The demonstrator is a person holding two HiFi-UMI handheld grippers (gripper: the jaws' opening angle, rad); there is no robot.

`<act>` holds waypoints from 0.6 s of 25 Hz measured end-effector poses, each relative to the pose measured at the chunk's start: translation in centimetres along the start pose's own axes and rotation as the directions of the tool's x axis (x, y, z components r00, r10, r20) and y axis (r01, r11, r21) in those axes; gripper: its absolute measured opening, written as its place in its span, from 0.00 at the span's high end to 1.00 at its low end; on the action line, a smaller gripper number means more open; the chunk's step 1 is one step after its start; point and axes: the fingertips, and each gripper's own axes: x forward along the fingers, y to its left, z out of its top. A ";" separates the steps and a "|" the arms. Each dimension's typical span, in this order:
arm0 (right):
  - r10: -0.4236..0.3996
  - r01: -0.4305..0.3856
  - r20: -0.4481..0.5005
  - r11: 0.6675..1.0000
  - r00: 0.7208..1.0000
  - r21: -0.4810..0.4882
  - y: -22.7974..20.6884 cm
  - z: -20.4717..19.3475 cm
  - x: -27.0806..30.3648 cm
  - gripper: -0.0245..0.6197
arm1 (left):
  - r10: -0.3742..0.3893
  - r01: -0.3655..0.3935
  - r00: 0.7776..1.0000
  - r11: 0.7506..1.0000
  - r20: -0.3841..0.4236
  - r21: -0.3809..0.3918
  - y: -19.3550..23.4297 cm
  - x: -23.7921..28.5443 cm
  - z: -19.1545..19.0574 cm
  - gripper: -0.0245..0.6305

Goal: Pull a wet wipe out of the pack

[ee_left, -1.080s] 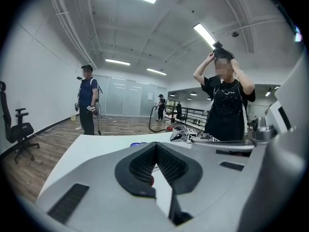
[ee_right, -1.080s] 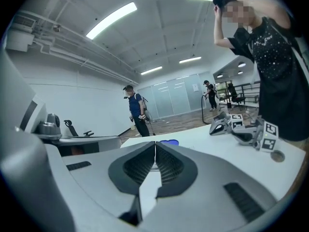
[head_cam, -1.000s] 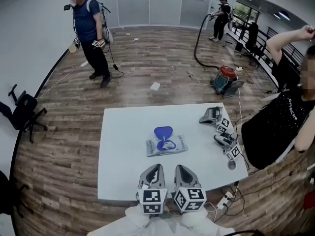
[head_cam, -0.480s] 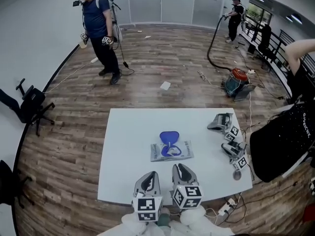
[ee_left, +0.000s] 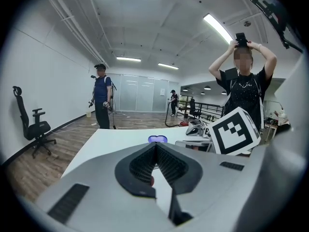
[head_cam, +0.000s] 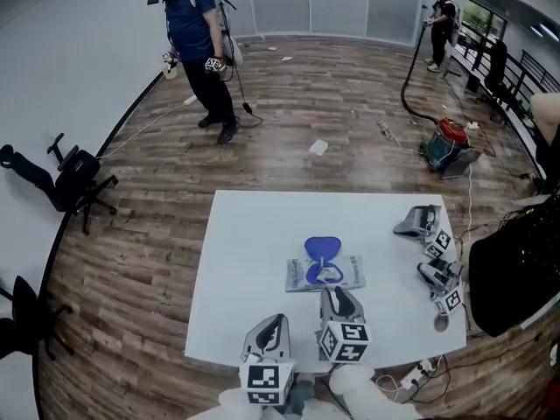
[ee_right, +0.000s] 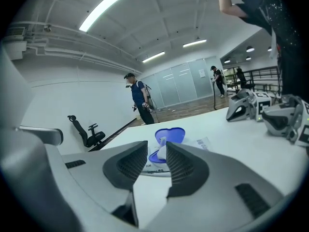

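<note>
The wet wipe pack [head_cam: 348, 273] lies flat in the middle of the white table [head_cam: 254, 261], its blue lid [head_cam: 321, 249] flipped open toward the far side. A white wipe tip [ee_right: 162, 150] sticks up from the opening, in front of the lid [ee_right: 171, 135]. My right gripper [head_cam: 336, 293] hovers at the pack's near edge, pointing at the wipe. Its jaws [ee_right: 157, 144] are opening and nothing is between them; the wipe stands beyond the gap. My left gripper [head_cam: 277, 321] is nearer to me and left of the pack, jaws [ee_left: 155, 145] shut and empty.
Two spare grippers [head_cam: 419, 221] [head_cam: 439, 275] lie at the table's right edge. A person in black stands close at the right [head_cam: 521, 269]. Farther off are a person in blue [head_cam: 199, 33], a red vacuum cleaner [head_cam: 448, 140], a tipped office chair [head_cam: 74, 178].
My right gripper has moved forward and down to the pack's near edge. The left gripper now trails behind it instead of sitting level beside it.
</note>
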 end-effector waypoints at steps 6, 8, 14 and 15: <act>0.001 0.000 -0.035 1.000 0.999 0.014 -1.2 -1.5 2.0 0.77 | 0.016 -0.016 1.000 1.000 -0.026 -0.002 0.5 0.6 -1.4 0.97; 0.008 -0.008 -0.044 1.000 0.999 0.017 -1.3 -1.8 2.6 0.76 | 0.023 -0.023 0.999 1.000 -0.039 0.001 0.9 0.9 -2.0 0.97; 0.008 -0.006 -0.052 1.000 0.999 0.030 -1.9 -2.1 4.1 0.75 | 0.045 -0.046 0.997 0.999 -0.062 -0.013 1.6 1.9 -3.0 0.97; 0.010 -0.008 -0.053 0.999 0.999 0.033 -2.0 -2.1 4.3 0.75 | 0.047 -0.048 0.997 0.999 -0.063 -0.013 1.7 2.1 -3.1 0.97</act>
